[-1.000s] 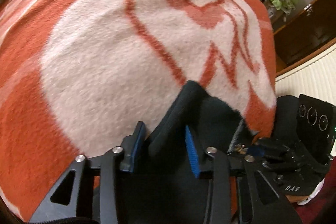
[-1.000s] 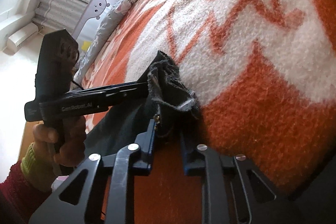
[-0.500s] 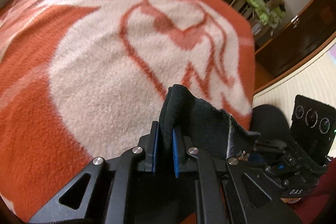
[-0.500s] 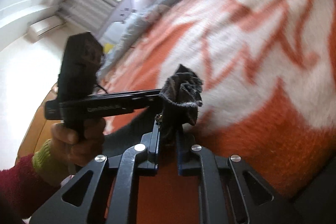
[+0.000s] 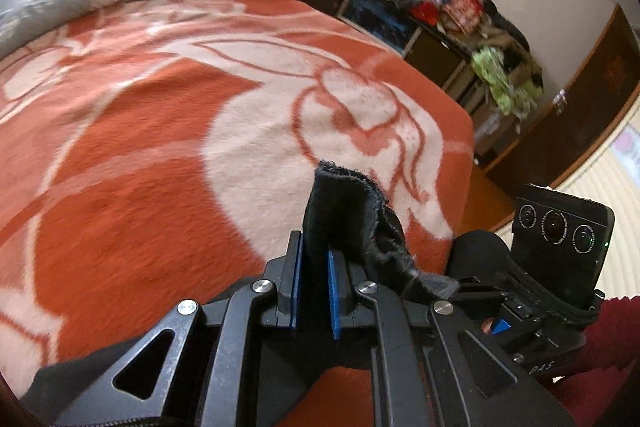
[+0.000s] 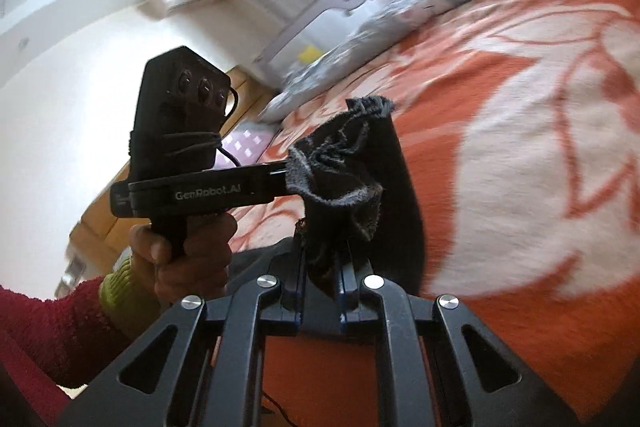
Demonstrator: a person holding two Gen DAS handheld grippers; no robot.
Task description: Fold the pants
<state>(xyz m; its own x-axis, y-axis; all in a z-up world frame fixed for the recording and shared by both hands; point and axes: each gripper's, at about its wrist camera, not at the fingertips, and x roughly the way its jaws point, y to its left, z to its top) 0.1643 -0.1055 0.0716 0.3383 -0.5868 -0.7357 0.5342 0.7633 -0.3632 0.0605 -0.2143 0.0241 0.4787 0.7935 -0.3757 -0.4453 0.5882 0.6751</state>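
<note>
Soft dark pants held up at one edge by both grippers

Now the dark, fuzzy cloth pants (image 5: 344,203) are lifted up over the bed, near the bottom middle of both views. The left gripper (image 5: 314,291) is almost closed, and a thick fold of the pants sits pinched between its blue pads (image 5: 333,297). The right gripper (image 6: 322,293) is almost closed too, with a bunch of the same cloth squeezed between its jaws. The two grippers are close together, so they seem to hold the same edge at two spots.

The edge has a rough, frayed rim (image 6: 370,105), so I think it is a hem or the waist. I cannot tell which one. The rest of the pants hangs down out of sight below the grippers.

The pants look soft and floppy. They bend and crumple where they are pinched, and they will droop as soon as they are let go. They look light, and the fuzzy cloth should not slip out easily. They will not break.

A good place to hold is that thick edge, with the two grippers spread apart so the cloth hangs flat. Held bunched like this, it may fold in a lumpy way.

Under them is the bed with an orange and white fluffy blanket (image 5: 168,131). In the left of the right view, a hand (image 6: 188,251) in a red sleeve holds the left gripper's handle.
</note>
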